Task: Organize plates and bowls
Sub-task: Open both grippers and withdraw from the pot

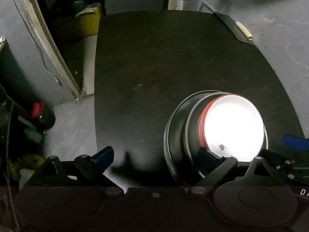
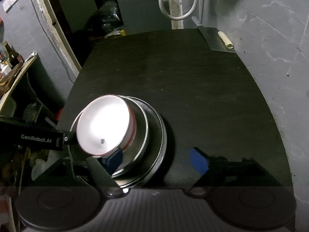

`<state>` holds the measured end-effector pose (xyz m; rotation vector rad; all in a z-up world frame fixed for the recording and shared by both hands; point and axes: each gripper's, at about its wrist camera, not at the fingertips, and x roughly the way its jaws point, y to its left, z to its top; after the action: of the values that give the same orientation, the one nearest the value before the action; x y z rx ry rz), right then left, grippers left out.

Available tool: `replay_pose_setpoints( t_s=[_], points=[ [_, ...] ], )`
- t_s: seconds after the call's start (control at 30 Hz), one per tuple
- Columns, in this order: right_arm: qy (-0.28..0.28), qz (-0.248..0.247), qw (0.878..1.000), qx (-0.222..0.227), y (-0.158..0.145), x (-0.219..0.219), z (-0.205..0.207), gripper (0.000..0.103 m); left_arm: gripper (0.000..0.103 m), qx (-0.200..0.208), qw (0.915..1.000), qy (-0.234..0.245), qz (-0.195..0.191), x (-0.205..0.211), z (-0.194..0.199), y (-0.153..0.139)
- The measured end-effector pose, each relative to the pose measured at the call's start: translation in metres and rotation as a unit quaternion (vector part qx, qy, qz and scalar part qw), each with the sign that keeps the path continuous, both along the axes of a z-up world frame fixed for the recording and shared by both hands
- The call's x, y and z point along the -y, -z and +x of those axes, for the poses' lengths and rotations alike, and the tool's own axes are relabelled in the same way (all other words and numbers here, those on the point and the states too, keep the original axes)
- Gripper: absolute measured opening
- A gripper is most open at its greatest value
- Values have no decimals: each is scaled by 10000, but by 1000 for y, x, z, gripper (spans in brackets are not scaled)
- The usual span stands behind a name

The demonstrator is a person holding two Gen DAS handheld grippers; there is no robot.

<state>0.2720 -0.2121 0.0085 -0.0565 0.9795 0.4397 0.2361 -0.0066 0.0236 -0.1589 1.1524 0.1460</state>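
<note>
Dim table (image 1: 154,67) bears glare-washed stacked bowls (image 2: 104,123); both tools (image 1: 154,154) (image 2: 156,160) apart.

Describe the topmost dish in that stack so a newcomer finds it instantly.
Start at the black table: its near part holds the only stack, a wide steel plate with a steel bowl nested inside. The red-rimmed white bowl sits on top. It is the one glaring white piece with a red band around its outside, while the dishes beneath it are bare grey metal.
</note>
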Motion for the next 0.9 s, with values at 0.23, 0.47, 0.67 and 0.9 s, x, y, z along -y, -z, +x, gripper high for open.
replay_pose_setpoints(
  t_s=[0.23,0.47,0.67,0.9],
  points=[
    [-30,46,10000,43,-1,0,-2,92,98,-16,10000,16,46,2,0,1],
    [-45,38,10000,68,-2,-1,-5,95,102,11,9999,17,127,5,-1,2],
    [-45,66,9999,94,-4,0,-7,99,102,42,9999,-37,128,8,-5,1],
    [-54,96,9998,162,-6,4,-12,102,102,160,9997,-92,161,8,-9,-2]
  ],
)
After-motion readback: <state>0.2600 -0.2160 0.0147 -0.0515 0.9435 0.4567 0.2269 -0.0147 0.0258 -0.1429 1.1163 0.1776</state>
